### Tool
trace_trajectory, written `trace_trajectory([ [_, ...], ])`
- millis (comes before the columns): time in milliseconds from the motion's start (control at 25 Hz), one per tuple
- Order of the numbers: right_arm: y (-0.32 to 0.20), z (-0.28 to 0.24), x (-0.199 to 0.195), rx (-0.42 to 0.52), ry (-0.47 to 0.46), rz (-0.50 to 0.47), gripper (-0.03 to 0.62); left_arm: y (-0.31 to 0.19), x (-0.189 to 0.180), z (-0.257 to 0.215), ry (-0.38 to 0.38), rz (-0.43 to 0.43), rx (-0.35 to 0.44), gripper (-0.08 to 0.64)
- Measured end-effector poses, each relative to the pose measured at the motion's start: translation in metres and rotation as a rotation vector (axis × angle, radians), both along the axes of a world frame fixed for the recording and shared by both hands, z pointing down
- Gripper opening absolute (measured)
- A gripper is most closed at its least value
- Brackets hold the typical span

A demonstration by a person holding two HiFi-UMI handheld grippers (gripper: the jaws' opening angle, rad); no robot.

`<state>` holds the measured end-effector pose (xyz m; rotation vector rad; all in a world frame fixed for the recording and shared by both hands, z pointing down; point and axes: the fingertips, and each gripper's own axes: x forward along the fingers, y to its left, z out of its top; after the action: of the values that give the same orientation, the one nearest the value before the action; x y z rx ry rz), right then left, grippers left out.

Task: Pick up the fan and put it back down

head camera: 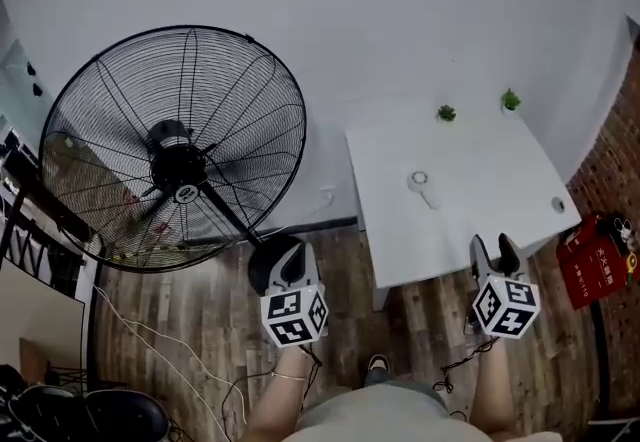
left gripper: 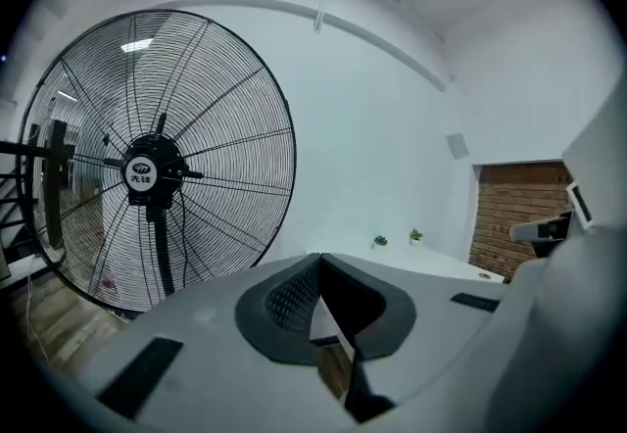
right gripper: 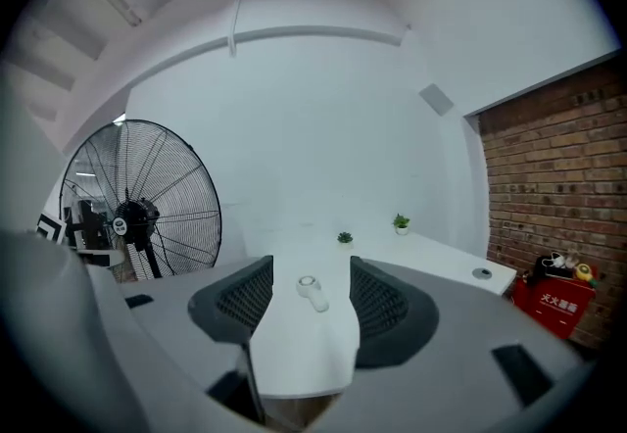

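While hunting for the task's thing, find the small hand fan (head camera: 424, 188) lying flat near the middle of the white table (head camera: 500, 220), with its round head toward the table's far edge and its handle toward the near edge. Expect light, stiff, rather smooth plastic. Probably best pinched across the slim handle, not the round head, which may be delicate.

Note the right gripper (head camera: 494, 252) just off the table's near edge, jaws spread wide and empty. Note the left gripper (head camera: 288, 265) off the table's left corner, jaws pressed together on nothing.

Use the head view for the layout, including the big floor fan (head camera: 175, 145) well left of the table. Use the right gripper view to see the hand fan framed between the spread jaws. Expect none of that from the left gripper view, only the floor fan and two small plants (left gripper: 380, 240) at the table's far edge.
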<state>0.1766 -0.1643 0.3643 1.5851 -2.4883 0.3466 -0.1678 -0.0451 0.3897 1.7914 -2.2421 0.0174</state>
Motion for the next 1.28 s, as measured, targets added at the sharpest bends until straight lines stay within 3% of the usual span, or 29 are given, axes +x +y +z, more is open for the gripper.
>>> trace_trajectory([
  [360,-0.055,0.027,-0.024,-0.064,0.023,-0.038,0.244,-0.045,-0.007,0.021,0.003,0.010,-0.065,0.011],
  [800,-0.093,0.030,-0.053,-0.061,0.070,-0.041,0.244,-0.109,-0.025,0.027,0.029,0.073,-0.045,0.011],
  [1280,-0.119,0.066,-0.070,-0.141,0.116,-0.084,0.244,-0.133,-0.033,0.061,0.050,0.084,-0.114,0.012],
])
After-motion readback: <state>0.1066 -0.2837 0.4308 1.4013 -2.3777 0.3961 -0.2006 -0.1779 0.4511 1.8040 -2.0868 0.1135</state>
